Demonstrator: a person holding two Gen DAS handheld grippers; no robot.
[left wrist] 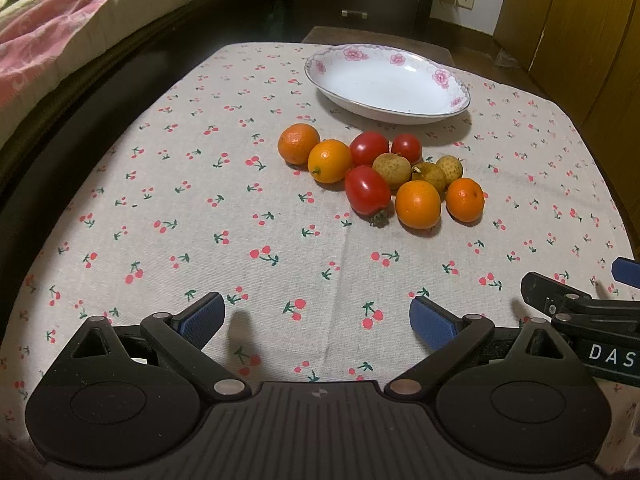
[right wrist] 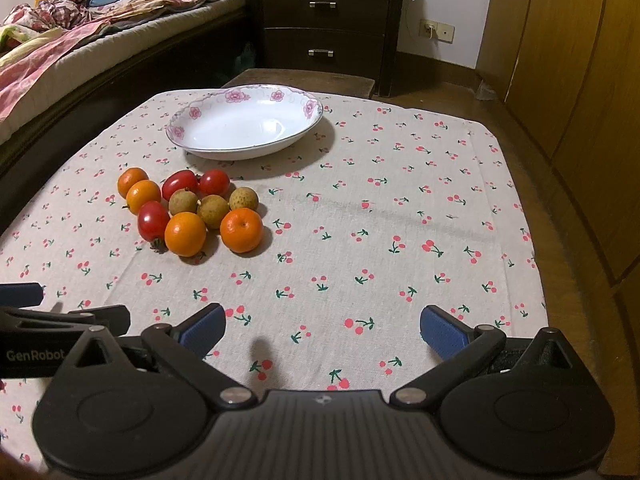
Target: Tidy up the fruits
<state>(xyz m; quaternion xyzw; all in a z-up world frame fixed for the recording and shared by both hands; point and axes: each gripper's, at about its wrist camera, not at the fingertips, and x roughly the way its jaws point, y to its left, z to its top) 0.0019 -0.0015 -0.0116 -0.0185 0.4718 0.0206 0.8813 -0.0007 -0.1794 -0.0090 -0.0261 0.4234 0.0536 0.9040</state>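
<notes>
Cloth, left wrist view: a beige tablecloth [left wrist: 200, 184] printed with small red cherries covers the table.
Left gripper: the left gripper [left wrist: 316, 322] hangs low over the near part of the cloth, jaws spread wide with nothing between the blue pads [left wrist: 202, 318].
Fruits: a tight cluster lies on the cloth ahead, a little right of centre and well apart from the gripper.
Oranges: four; the far-left orange [left wrist: 299, 144] touches a second one [left wrist: 330, 161], and two more sit at the near right, the near-right orange [left wrist: 465, 199] at the end.
Tomatoes: three red ones; the largest tomato [left wrist: 367, 190] lies nearest, stem end toward the camera.
Longans: three brownish fruits (they look like longans) sit in the middle, such as the middle longan [left wrist: 391, 170].
Dish: an empty white dish [left wrist: 400, 114] with a pink flower rim stands just beyond the cluster.
Other tool: part of the right gripper shows at the right edge.

Cloth, right wrist view: the same cherry print fills the frame.
Right gripper: the right gripper [right wrist: 324, 330] is low over bare cloth, jaws wide apart and empty.
Fruits: the cluster lies to the left ahead, near the dish, apart from it.
Dish: it stands beyond the fruits, left of centre.
Background: a dark chest of drawers [right wrist: 326, 28] stands behind the table, and a bed [right wrist: 80, 40] with rumpled bedding at the left.
</notes>
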